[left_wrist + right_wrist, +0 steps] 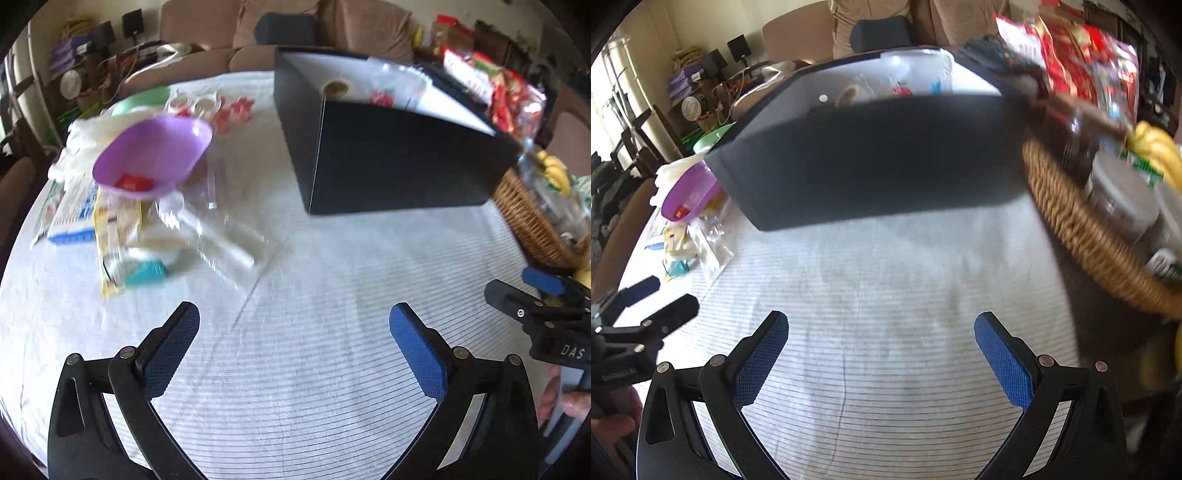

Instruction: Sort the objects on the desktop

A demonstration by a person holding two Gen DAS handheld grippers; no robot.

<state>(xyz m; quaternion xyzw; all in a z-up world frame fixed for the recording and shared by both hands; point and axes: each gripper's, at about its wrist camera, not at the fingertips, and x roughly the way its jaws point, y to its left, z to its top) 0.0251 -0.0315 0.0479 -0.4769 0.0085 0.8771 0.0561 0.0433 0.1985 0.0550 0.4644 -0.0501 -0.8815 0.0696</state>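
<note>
Desktop objects lie in a loose pile on the far left of the striped tablecloth [332, 295]: a purple bowl [155, 155] with a small red piece inside, some clear plastic packaging [221, 229], a yellow-edged packet [118, 229] and a teal item [146, 273]. To the right of the pile stands the black box [388, 158], open on top, and a roll of tape [335, 88] and a few wrapped things are inside it. A wicker basket [528, 218] sits at the right, close to the box.

The left gripper [293, 343] hovers over bare cloth with its fingers spread wide and nothing between them. The right gripper [881, 350] is the same, wide open and empty, near the front of the box.

I judge that the step in hand is to reach for the next thing in the pile. To do it well, the left gripper should go to one firm object, such as the bowl rim or the teal item. The clear plastic is slippery and may drag its neighbours along.

Both views are blurred, so the labels on the packets cannot be read. What the teal item is, I cannot tell. The box wall hides most of its content, and the basket is cut off at the frame edge.
</note>
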